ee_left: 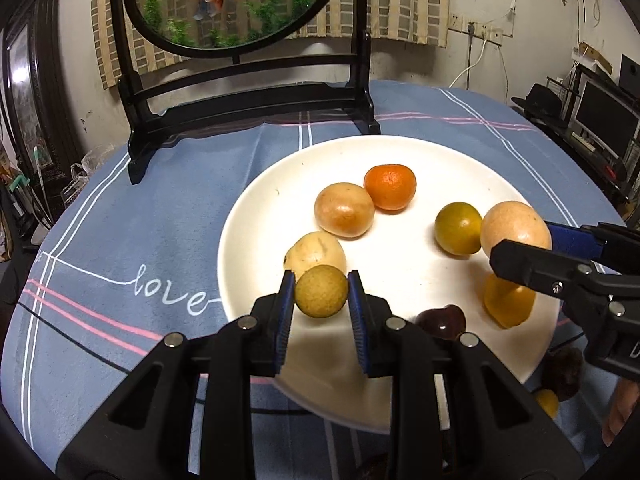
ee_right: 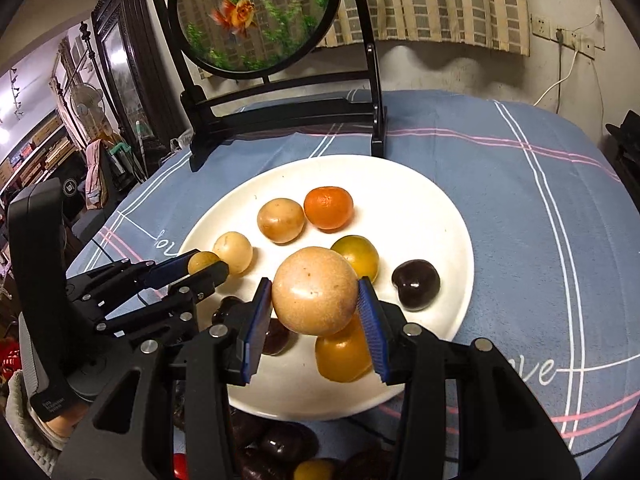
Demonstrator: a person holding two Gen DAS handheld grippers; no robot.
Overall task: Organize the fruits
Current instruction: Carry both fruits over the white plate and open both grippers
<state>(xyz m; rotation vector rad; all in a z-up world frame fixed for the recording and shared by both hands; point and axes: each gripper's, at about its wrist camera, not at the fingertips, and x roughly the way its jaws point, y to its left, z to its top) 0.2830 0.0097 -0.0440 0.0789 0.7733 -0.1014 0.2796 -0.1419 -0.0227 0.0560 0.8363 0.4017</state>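
Observation:
My left gripper (ee_left: 321, 298) is shut on a small yellow-green round fruit (ee_left: 321, 297), held over the near left rim of the white plate (ee_left: 256, 216). My right gripper (ee_right: 316, 300) is shut on a large pale tan round fruit (ee_right: 315, 290) above the plate (ee_right: 440, 208); the same fruit (ee_left: 515, 228) shows in the left wrist view. On the plate lie an orange mandarin (ee_left: 390, 187), two tan fruits (ee_left: 344, 210) (ee_left: 316, 252), a green-orange citrus (ee_left: 458, 228), a yellow-orange fruit (ee_left: 508, 306) and dark maroon fruits (ee_left: 442, 322) (ee_right: 416, 284).
A black wooden stand (ee_left: 248, 100) with a round goldfish panel (ee_left: 232, 0) rises behind the plate on the blue striped tablecloth (ee_left: 120, 240). More dark and yellow fruits (ee_right: 288, 444) lie on the cloth at the plate's near edge. Cluttered furniture (ee_left: 600, 120) surrounds the table.

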